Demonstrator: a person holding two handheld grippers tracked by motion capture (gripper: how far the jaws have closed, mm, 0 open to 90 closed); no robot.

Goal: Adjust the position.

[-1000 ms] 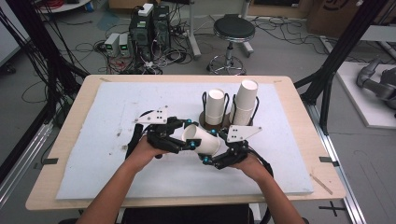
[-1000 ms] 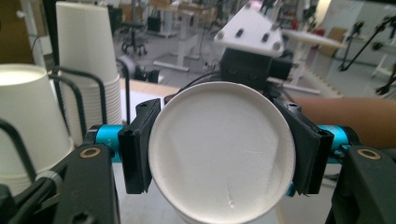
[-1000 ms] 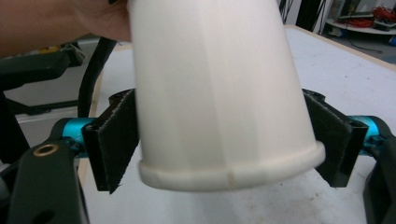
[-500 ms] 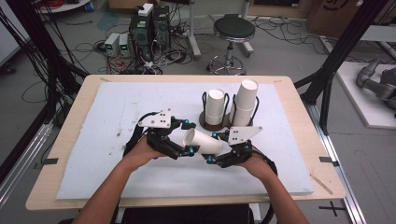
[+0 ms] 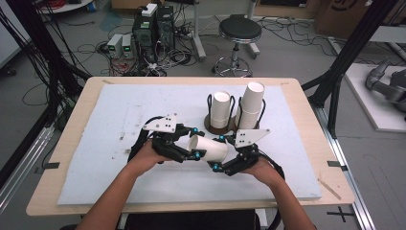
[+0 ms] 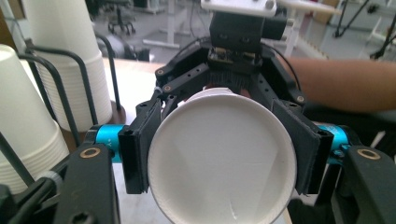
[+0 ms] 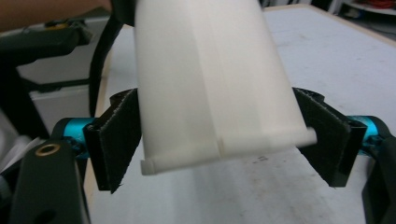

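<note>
Paper cup (image 5: 208, 148) lay on its side in mid-air at the centre of the high view, just above the white mat (image 5: 119, 120) and carried between the two tongs. The left gripper (image 5: 195, 143) clamped one end. In the left gripper view its pads (image 6: 137, 154) pressed on both flanks of the round end that faced the camera, and its jaws had just been closing on the cup. The right gripper (image 5: 219, 153) took the other end, and its jaws had just been opening with the cup between them. In the right gripper view its pads (image 7: 116, 140) lay against the cup's sides beside the rolled edge. No gap could be made out, so it seemed to grip as well, though lightly and at a wide spread.

The step in hand looked like a handover or a re-grip between the two tools. It probably called for only one gripper to loosen at a time while the other held firm. The thin wall would crush easily, so the squeeze was best kept gentle and placed near the stiff rim or base rather than on the middle of the wall. Keeping both hands level would have stopped the cup from twisting. The two cup stacks (image 5: 251, 103) in the wire holder (image 5: 209, 103) stood just above the grippers in the high view. Any swing toward them should have been slow to avoid knocking them over.
</note>
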